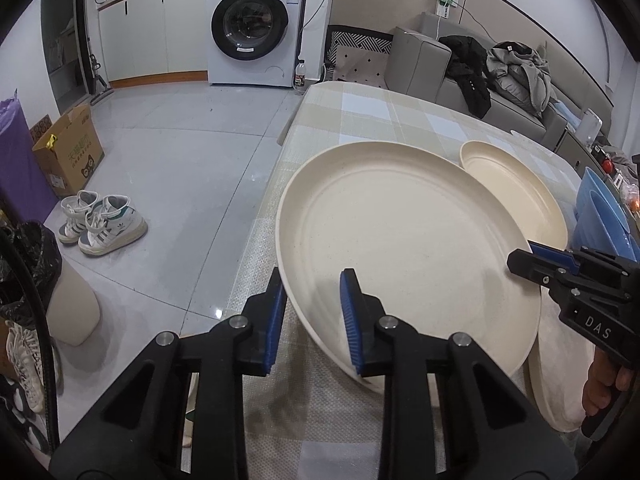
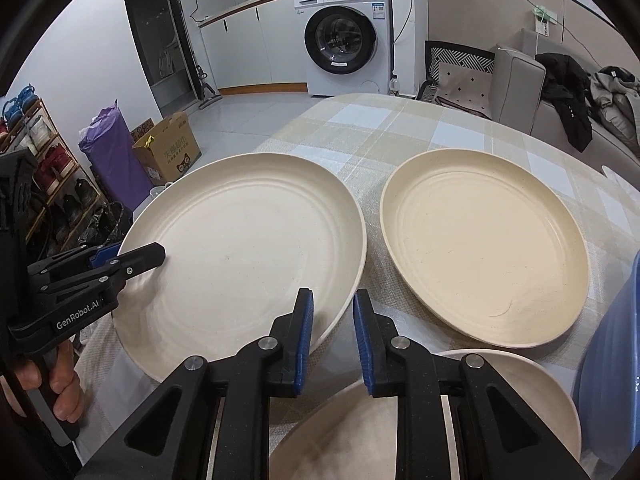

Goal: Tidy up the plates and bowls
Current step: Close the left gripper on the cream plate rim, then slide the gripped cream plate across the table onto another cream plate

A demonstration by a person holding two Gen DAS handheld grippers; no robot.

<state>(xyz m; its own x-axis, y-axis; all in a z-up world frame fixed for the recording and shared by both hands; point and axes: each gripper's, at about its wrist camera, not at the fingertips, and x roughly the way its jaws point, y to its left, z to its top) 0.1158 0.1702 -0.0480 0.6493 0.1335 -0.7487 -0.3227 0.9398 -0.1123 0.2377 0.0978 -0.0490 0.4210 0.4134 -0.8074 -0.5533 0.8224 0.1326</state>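
A large cream plate (image 1: 400, 248) (image 2: 248, 248) hangs tilted over the checked table (image 1: 380, 120), held at two rims. My left gripper (image 1: 314, 316) is shut on its near left rim, and it shows from the side in the right wrist view (image 2: 136, 256). On the rim nearest the second plate, my right gripper (image 2: 334, 336) (image 1: 532, 260) is shut as well. The second cream plate (image 1: 516, 196) (image 2: 484, 248) lies flat just beyond and to the right. A third cream plate (image 2: 400, 432) (image 1: 560, 380) lies under my right gripper, partly hidden.
Blue bowls (image 1: 600, 220) (image 2: 612, 360) stand at the table's right edge. The table's left edge drops to a tiled floor with sneakers (image 1: 100, 224) and a cardboard box (image 1: 68, 152). A washing machine (image 1: 256, 28) and a grey sofa (image 1: 440, 64) stand behind.
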